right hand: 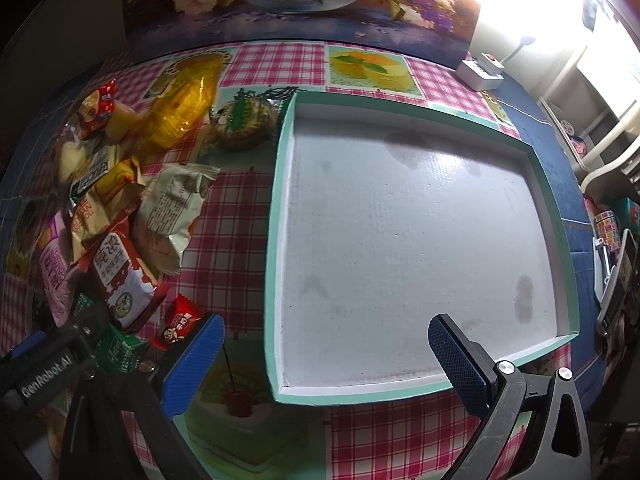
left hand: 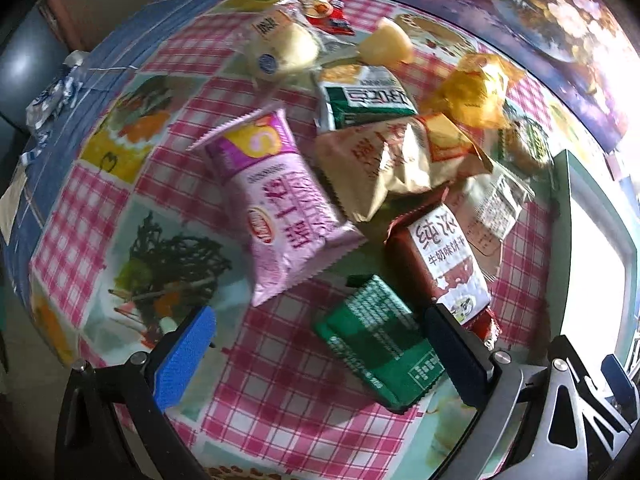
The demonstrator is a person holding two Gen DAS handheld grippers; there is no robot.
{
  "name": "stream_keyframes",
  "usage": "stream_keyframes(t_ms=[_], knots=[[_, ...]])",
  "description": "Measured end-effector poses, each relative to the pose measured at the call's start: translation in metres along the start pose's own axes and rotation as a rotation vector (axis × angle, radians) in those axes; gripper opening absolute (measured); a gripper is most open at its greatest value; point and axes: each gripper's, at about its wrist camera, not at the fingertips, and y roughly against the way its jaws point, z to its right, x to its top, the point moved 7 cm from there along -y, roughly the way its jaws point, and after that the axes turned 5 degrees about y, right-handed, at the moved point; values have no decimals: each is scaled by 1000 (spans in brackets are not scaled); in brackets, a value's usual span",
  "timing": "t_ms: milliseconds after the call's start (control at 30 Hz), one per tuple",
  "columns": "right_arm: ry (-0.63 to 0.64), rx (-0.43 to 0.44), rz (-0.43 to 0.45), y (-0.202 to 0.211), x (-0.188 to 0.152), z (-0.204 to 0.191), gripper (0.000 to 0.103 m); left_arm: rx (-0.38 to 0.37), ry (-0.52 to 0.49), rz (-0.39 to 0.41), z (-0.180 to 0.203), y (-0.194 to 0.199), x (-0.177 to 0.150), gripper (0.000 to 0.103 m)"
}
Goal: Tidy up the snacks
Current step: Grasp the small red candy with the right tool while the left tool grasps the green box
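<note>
Several snack packets lie in a loose pile on the checked tablecloth. In the left wrist view my left gripper (left hand: 320, 344) is open above the near end of the pile, with a dark green packet (left hand: 380, 340) between its fingers, a pink packet (left hand: 280, 208) ahead to the left and a dark red biscuit packet (left hand: 444, 260) by the right finger. In the right wrist view my right gripper (right hand: 324, 360) is open and empty over the near edge of a shallow white tray with a teal rim (right hand: 280, 208). The pile (right hand: 120, 208) lies left of the tray.
A flower painting (right hand: 296, 0) stands along the back of the table. A white power strip (right hand: 480, 72) lies behind the tray. A small red candy (right hand: 180, 320) sits by my right gripper's left finger. Clutter and tape rolls (right hand: 608, 228) lie past the table's right edge.
</note>
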Motion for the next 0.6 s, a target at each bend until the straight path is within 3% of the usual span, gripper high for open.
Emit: stream_keyframes(t_ms=[433, 533, 600], knots=[[-21, 39, 10, 0, 6, -3, 103, -11, 0, -47, -1, -15, -4, 102], [-20, 89, 28, 3, 9, -11, 100, 10, 27, -35, -15, -13, -5, 94], [-1, 119, 47, 7, 11, -19, 96, 17, 42, -36, -22, -13, -5, 81]])
